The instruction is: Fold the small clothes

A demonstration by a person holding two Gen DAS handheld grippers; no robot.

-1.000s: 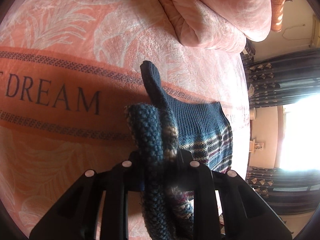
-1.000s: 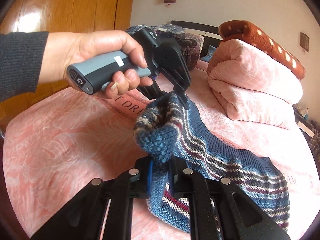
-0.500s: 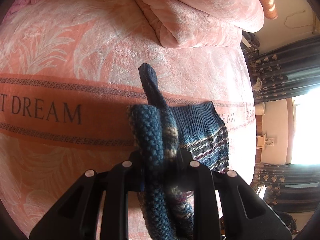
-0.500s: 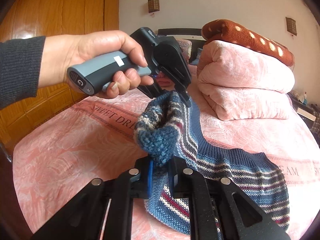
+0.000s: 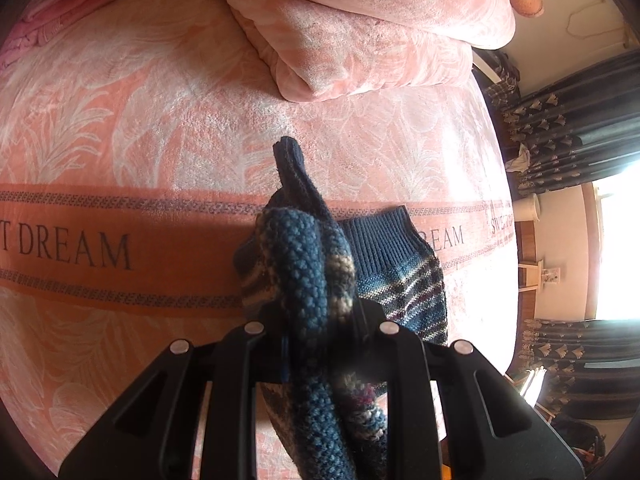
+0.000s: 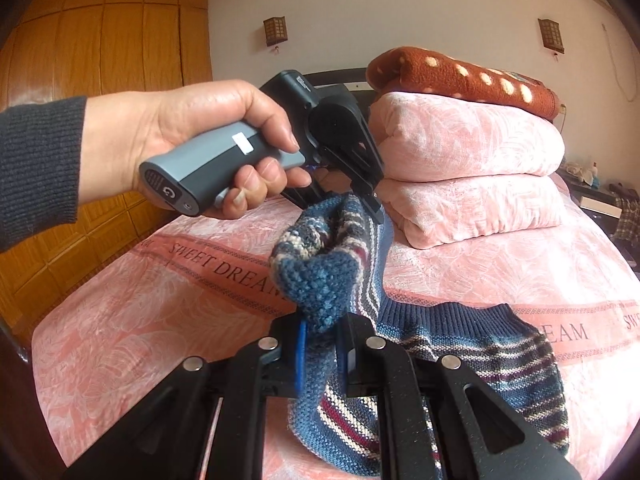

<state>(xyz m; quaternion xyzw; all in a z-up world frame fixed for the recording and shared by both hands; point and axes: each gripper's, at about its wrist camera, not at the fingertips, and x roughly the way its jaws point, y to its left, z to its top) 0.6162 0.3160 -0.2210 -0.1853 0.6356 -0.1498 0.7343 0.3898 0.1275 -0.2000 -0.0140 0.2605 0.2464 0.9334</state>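
Chunky blue knit, this sweater: soft, floppy, light. Both tongs, left and right, are clamped on bunched edges, lifting it half off the bed. Grip near corners.

Bed has a pink leafy blanket with an orange "SWEET DREAM" stripe. Folded pink quilt sits on it, and the sweater's lower part lies on the stripe.
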